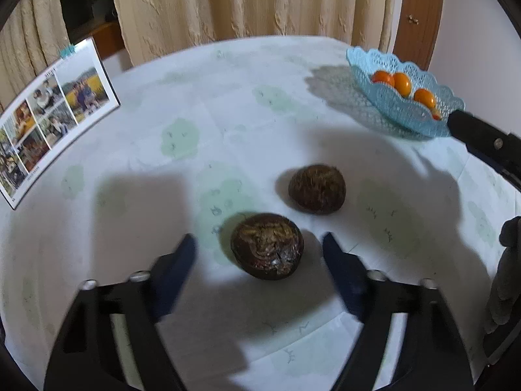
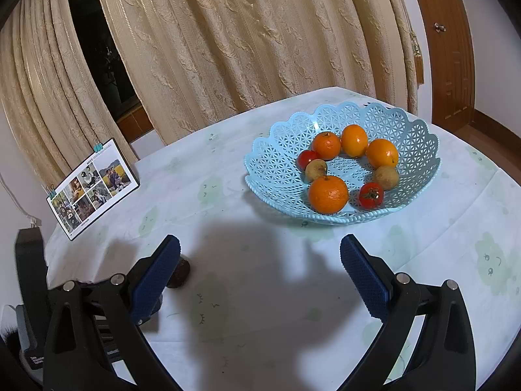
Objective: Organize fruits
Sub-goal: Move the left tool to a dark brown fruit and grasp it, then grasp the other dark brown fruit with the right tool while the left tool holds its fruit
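Observation:
In the left wrist view, two dark brown rough round fruits lie on the table. The near fruit [image 1: 267, 246] sits between the tips of my open left gripper [image 1: 259, 244], untouched. The far fruit [image 1: 316, 188] lies just behind it to the right. The blue lattice basket [image 2: 276, 169] holds several oranges [image 2: 328, 194], small red fruits [image 2: 371, 195] and tan fruits [image 2: 386, 177]; it also shows in the left wrist view [image 1: 368, 81]. My right gripper [image 2: 260, 251] is open and empty, in front of the basket. A brown fruit [image 2: 180, 273] peeks out behind its left finger.
A photo calendar [image 1: 49, 114] stands at the table's left edge, also in the right wrist view [image 2: 91, 185]. Beige curtains [image 2: 228, 32] hang behind the table, and a wooden door [image 2: 452, 49] is at the right. The white tablecloth [image 1: 228, 114] has pale green prints.

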The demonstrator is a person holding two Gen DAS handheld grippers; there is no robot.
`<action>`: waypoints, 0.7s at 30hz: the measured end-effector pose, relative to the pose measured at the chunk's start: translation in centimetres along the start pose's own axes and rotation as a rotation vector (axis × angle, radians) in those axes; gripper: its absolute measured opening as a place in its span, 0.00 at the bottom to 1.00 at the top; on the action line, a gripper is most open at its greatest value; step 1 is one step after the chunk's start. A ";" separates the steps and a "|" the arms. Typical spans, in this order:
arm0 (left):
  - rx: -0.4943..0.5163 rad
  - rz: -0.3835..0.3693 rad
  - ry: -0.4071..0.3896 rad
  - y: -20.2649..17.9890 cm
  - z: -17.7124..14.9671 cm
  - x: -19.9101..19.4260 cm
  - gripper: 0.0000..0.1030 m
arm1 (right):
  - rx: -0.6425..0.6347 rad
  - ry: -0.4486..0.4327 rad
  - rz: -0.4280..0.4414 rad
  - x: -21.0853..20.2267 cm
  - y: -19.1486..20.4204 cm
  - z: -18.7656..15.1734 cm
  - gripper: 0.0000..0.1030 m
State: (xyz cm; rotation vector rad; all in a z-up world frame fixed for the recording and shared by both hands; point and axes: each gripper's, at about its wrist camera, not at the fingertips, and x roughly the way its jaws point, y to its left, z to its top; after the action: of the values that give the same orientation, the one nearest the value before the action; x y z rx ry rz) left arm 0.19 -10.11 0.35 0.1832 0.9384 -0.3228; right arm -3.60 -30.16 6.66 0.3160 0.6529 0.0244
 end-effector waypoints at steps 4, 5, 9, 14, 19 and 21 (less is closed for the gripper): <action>-0.005 -0.013 -0.010 0.2 -0.1 -0.2 0.49 | -0.002 0.004 0.001 0.1 0.2 0.0 0.97; -0.007 -0.020 -0.010 0.2 -0.1 -0.3 0.42 | -0.003 0.005 0.001 0.2 0.3 0.0 0.97; -0.007 -0.022 -0.009 0.4 -0.3 -0.6 0.43 | -0.011 0.010 0.007 0.3 0.5 0.1 0.97; -0.038 0.006 -0.030 2.0 -0.5 -1.6 0.43 | -0.033 0.023 0.013 0.7 1.1 0.1 0.97; -0.116 0.086 -0.049 5.4 -0.9 -2.5 0.43 | -0.114 0.067 0.034 2.0 3.4 0.1 0.97; -0.155 0.110 -0.054 6.8 -1.2 -2.9 0.43 | -0.169 0.088 0.042 2.7 4.9 -0.2 0.97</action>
State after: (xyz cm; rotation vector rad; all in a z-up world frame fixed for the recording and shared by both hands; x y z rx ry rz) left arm 0.10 -2.88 2.13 0.0826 0.8924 -0.1519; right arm -1.19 -25.13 6.39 0.1664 0.7261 0.1329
